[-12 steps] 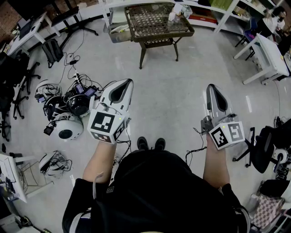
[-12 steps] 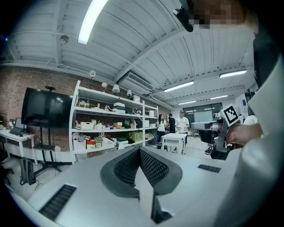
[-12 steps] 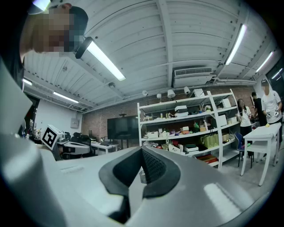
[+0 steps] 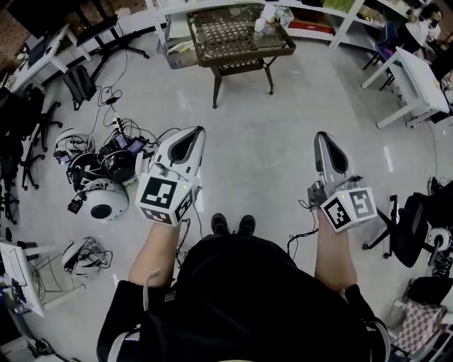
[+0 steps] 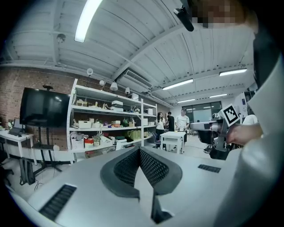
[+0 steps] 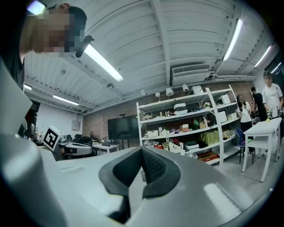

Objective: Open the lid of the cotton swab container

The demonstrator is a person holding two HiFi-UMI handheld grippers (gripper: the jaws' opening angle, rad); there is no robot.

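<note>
Both grippers are held out level in front of the person, over bare floor. My left gripper (image 4: pixel 194 131) is shut with nothing between its jaws, and its pads meet in the left gripper view (image 5: pixel 140 150). My right gripper (image 4: pixel 322 136) is also shut and empty, pads together in the right gripper view (image 6: pixel 143 151). A dark wicker table (image 4: pixel 219 53) stands well ahead of both grippers. Small clear containers (image 4: pixel 267 14) sit on its far right corner. I cannot tell which of them is the cotton swab container.
A heap of headsets and cables (image 4: pixel 106 170) lies on the floor at the left. A white desk (image 4: pixel 414 78) and a black office chair (image 4: pixel 410 230) are at the right. Shelving (image 5: pixel 106 128) lines the back wall, with people (image 5: pixel 182 122) standing beyond it.
The head view has shifted slightly, so the table sits a little higher and further left in the picture. Both grippers stay shut and held out as before.
</note>
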